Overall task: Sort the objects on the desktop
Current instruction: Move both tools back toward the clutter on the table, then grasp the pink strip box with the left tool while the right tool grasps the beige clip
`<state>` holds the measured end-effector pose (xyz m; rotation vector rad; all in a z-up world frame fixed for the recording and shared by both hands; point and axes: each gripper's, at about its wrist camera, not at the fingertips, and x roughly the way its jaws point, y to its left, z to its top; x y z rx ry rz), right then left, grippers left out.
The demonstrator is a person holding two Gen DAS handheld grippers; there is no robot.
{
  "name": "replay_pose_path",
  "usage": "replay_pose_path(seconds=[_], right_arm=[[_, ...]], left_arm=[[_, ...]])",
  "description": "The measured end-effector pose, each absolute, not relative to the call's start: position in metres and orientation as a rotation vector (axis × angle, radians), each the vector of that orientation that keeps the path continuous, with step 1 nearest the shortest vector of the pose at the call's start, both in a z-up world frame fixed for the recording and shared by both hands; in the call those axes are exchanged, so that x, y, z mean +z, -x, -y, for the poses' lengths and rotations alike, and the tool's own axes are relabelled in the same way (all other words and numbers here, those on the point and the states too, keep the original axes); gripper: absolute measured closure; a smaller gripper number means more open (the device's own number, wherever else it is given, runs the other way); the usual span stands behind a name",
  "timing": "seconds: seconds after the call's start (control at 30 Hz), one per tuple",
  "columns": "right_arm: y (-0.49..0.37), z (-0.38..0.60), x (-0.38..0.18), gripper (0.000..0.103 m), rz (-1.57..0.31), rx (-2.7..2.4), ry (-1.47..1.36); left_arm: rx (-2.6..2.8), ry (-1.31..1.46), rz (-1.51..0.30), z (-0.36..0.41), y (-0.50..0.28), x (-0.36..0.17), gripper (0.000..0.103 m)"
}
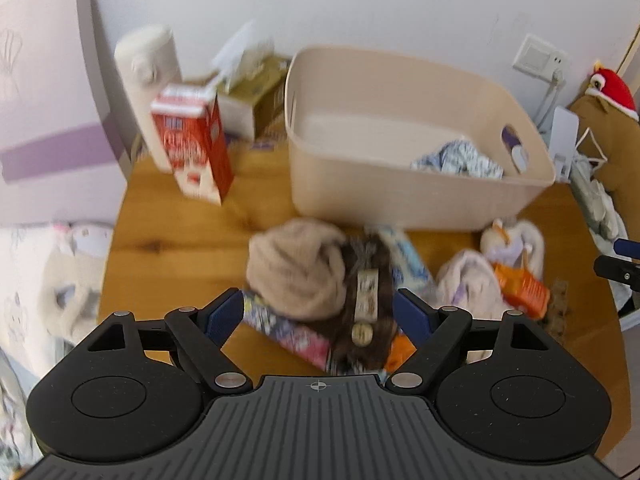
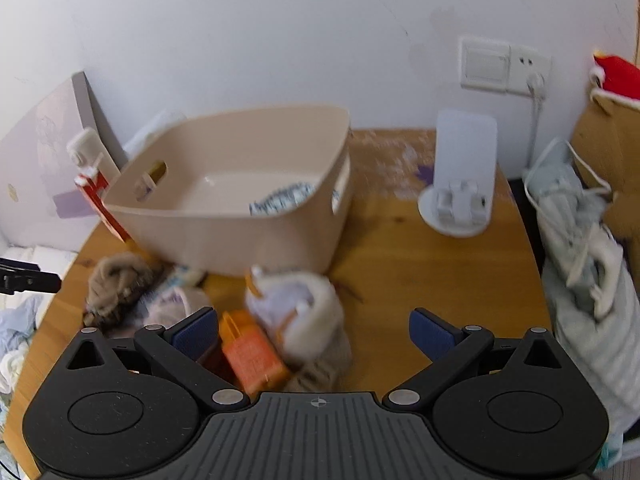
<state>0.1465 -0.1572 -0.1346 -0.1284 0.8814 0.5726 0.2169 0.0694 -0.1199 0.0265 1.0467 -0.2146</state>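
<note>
Sorting stands at an early stage. The beige storage bin (image 1: 420, 184) sits at the back of the wooden table (image 1: 168, 248) and holds only one crumpled blue-and-white patterned item (image 1: 460, 160), lying against its right end; the rest of its floor is bare.

Outstanding items lie loose on the table in front of the bin: a tan knitted bundle (image 1: 296, 268), a dark brown furry piece with a label strip (image 1: 366, 312), a flat floral-printed packet (image 1: 288, 332), a pale lilac fleece item (image 2: 296, 312) and an orange box (image 2: 252, 356). A red-and-white carton (image 1: 196, 148) stands upright left of the bin.

The left gripper (image 1: 318, 312) is spread wide above the tan bundle and the brown piece, gripping nothing. The right gripper (image 2: 312, 332) is likewise wide apart and empty, poised over the orange box and fleece.

Judgement: most of the work remains.
</note>
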Motion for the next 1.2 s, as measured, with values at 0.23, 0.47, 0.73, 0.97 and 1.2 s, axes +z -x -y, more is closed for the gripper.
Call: replay_pose_path(seconds=[0.23,0.47,0.73,0.97,1.2], right_arm=[[-0.135,0.166,-0.158,0.000,-0.941,0.536,0.121],[-0.129,0.167,-0.173,0.000,-0.984,0.509,0.142],[-0.125,0.154,-0.188,0.000,-1.034,0.486,0.168],[-0.128,0.142,-0.197,0.000,-1.063,0.450,0.205],[-0.134,0.136,-0.209,0.000,-1.095,0.411,0.243]], left_arm=[[-0.195,0.002,-1.113,-0.067,-0.195,-0.149,0.020],[-0.199,0.010,-1.169,-0.058,-0.187,-0.173,0.020],[-0.077,0.030,-1.140,-0.049,-0.192,-0.190,0.020],[-0.049,0.001,-1.163,-0.048,-0.205,-0.204,0.020],[-0.018,0.128,-1.242,-0.061,-0.219,-0.221,0.019]])
